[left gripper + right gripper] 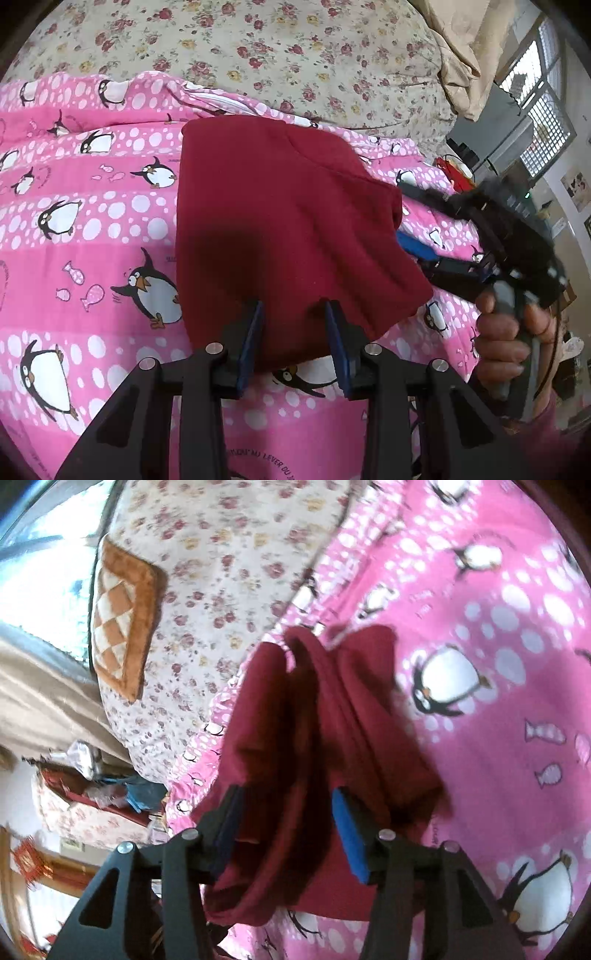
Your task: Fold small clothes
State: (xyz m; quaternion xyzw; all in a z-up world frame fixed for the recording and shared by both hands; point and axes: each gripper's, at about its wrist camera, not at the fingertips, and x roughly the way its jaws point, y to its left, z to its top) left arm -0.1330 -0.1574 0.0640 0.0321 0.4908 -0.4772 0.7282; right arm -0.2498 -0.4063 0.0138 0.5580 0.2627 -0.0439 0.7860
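Barred windows (pixel 543 92) light a bed where a floral quilt (pixel 258 40) lies under a pink penguin sheet (pixel 74 221). On it lies 1 maroon garment (pixel 280 221); left gripper (pixel 293 343) and right gripper (pixel 288 830) straddle its edges, jaws apart, gripping nothing.

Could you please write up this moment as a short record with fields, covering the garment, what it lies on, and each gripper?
garment: dark red cloth, folded over, with creases near its right edge
surface: pink penguin-print blanket over a floral bedspread
left gripper: jaws apart, blue pads either side of the cloth's near edge, not pressing on it
right gripper: jaws apart, a loose fold of the cloth between the pads
hand: wrapped around the right gripper's handle, at the cloth's right side
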